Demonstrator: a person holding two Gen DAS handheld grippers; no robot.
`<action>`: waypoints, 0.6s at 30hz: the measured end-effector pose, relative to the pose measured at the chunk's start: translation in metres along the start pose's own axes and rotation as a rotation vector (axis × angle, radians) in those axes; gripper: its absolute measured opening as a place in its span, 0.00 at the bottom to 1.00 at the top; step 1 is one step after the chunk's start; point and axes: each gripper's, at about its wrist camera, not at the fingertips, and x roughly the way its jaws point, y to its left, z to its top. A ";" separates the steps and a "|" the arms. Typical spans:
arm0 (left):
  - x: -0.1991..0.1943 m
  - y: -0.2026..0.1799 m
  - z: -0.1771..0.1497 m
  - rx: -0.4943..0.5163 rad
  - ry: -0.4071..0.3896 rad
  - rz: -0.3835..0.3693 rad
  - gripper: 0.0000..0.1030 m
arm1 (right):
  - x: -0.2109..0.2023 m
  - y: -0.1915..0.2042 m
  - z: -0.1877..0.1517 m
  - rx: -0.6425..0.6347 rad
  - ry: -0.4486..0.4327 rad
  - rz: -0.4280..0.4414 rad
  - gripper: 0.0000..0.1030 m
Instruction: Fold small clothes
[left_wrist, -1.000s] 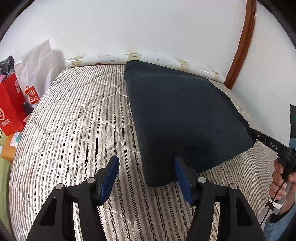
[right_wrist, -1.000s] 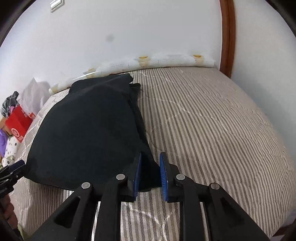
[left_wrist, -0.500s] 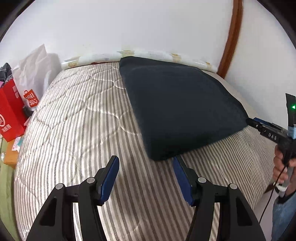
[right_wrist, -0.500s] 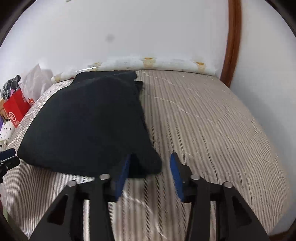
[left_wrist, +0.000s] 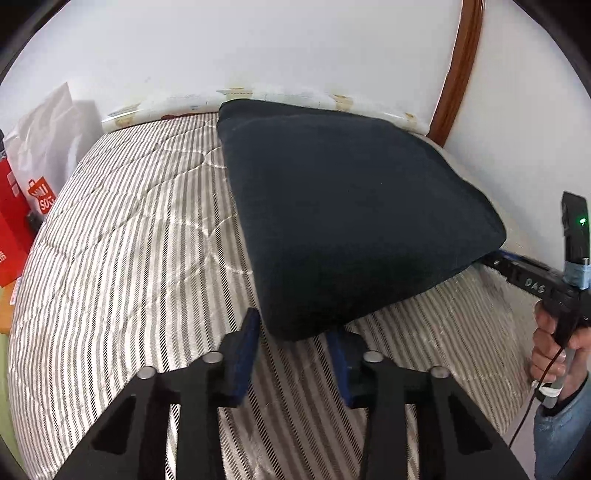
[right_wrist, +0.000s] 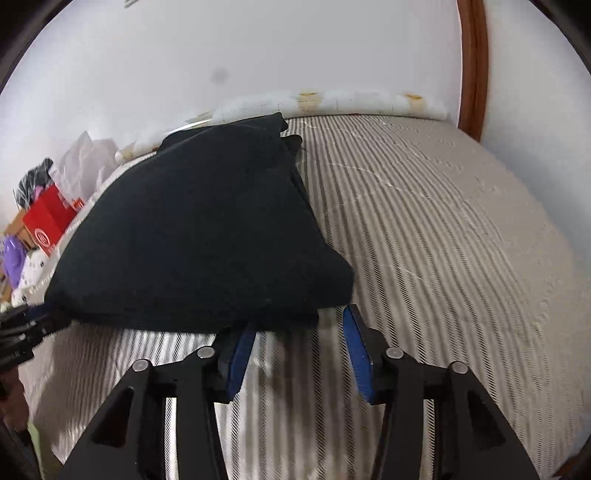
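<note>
A dark navy garment (left_wrist: 351, 214) lies folded flat on the striped mattress (left_wrist: 129, 240). My left gripper (left_wrist: 293, 334) has its jaws closing, with the garment's near left corner between the blue pads (left_wrist: 245, 350); I see no pinch in the cloth. My right gripper (right_wrist: 297, 332) sits at the near right corner of the garment (right_wrist: 207, 236). Its jaws are also closing and still stand apart. The cloth edge overlaps its left pad (right_wrist: 240, 354). Each view shows the other gripper at the far corner: the right gripper (left_wrist: 517, 271) and the left gripper (right_wrist: 33, 321).
Red shopping bags (left_wrist: 14, 229) and a white bag (left_wrist: 48, 140) stand beside the bed on the left. A pale patterned roll (right_wrist: 332, 103) runs along the white wall. A wooden door frame (left_wrist: 458, 70) rises at the right. A hand (left_wrist: 550, 343) holds the right gripper.
The right jaws were shut on the garment's corner, let it go and spread. The left jaws have narrowed around the other corner. Both grippers sank slightly toward the mattress.
</note>
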 end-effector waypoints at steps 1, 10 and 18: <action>0.000 0.001 0.001 -0.003 -0.008 0.011 0.23 | 0.002 0.000 0.000 0.000 0.004 0.015 0.28; -0.007 0.013 -0.009 -0.067 -0.024 -0.007 0.16 | -0.003 0.007 -0.009 -0.036 -0.008 -0.002 0.18; -0.022 0.012 -0.014 -0.086 -0.025 0.028 0.09 | -0.025 0.010 -0.013 -0.064 -0.037 -0.092 0.17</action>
